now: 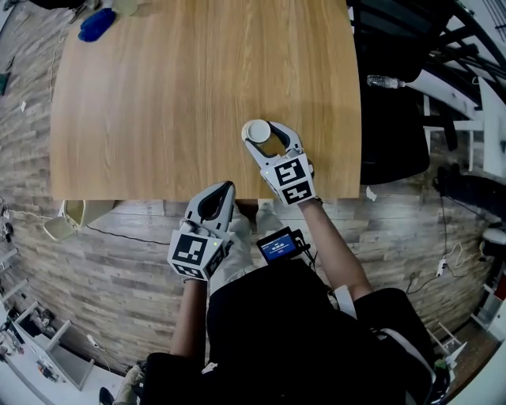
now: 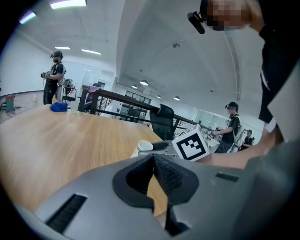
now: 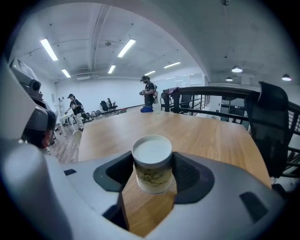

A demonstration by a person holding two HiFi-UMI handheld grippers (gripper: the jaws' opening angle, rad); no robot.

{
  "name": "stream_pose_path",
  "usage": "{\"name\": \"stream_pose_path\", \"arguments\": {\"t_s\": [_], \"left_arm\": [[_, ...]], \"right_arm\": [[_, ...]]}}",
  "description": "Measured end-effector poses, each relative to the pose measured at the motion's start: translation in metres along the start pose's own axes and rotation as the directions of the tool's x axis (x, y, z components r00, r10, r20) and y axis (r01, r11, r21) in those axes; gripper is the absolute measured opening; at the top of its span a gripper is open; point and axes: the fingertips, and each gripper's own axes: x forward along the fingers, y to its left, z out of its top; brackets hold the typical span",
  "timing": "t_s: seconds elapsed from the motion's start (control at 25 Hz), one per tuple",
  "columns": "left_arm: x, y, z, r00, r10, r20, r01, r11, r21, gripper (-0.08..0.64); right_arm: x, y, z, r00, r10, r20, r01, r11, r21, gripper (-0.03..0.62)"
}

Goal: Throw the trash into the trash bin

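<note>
A paper cup (image 1: 257,131) with a white top and a printed pattern stands upright on the wooden table (image 1: 158,103), close to its near edge. My right gripper (image 1: 262,126) reaches over that edge with its jaws on either side of the cup. In the right gripper view the cup (image 3: 153,164) stands between the jaws of the right gripper (image 3: 152,161), and the head view shows a small gap on its right side. My left gripper (image 1: 228,188) hovers at the table's near edge, to the left of the right one and closer to me. It (image 2: 152,157) is shut and empty. No trash bin is in sight.
A blue object (image 1: 96,24) lies at the table's far left corner. A black chair (image 1: 391,119) stands at the right side of the table, with a plastic bottle (image 1: 385,81) beside it. A pale object (image 1: 67,220) sits on the floor under the table's left corner. People stand across the room.
</note>
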Motion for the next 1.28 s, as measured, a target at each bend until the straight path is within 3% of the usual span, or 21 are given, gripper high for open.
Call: {"name": "stream_pose_path", "arguments": {"t_s": [0.28,0.44,0.68,0.96,1.16,1.28], "left_arm": [[-0.015,-0.04,0.035,0.992,-0.049,0.112,0.048,0.999,0.015,0.008],[-0.037,-0.064,0.056,0.986,-0.059,0.155,0.049,0.997,0.063,0.008],[-0.059,-0.092,0.096,0.955,-0.078,0.288,0.063,0.996,0.061,0.008],[-0.057,-0.118,0.098,0.945,-0.055,0.322,-0.008,0.982,0.191,0.008],[-0.064,-0.127,0.101,0.925,-0.054,0.375,-0.003,0.989,0.15,0.008],[-0.072,-0.118,0.112,0.919,-0.022,0.394,-0.043,0.987,0.156,0.008]], "right_arm": [[-0.077,0.003,0.053,0.992,-0.031,0.126,0.031,1.0,0.003,0.255],[-0.132,0.024,0.092,0.974,-0.03,0.225,0.025,0.999,0.023,0.255],[-0.195,0.045,0.13,0.934,0.022,0.356,-0.032,0.999,0.021,0.255],[-0.218,0.045,0.129,0.911,0.059,0.408,-0.056,0.998,-0.018,0.255],[-0.218,0.05,0.125,0.912,0.107,0.396,-0.096,0.994,-0.047,0.255],[-0.205,0.05,0.141,0.904,0.134,0.406,-0.113,0.991,-0.076,0.255]]}}
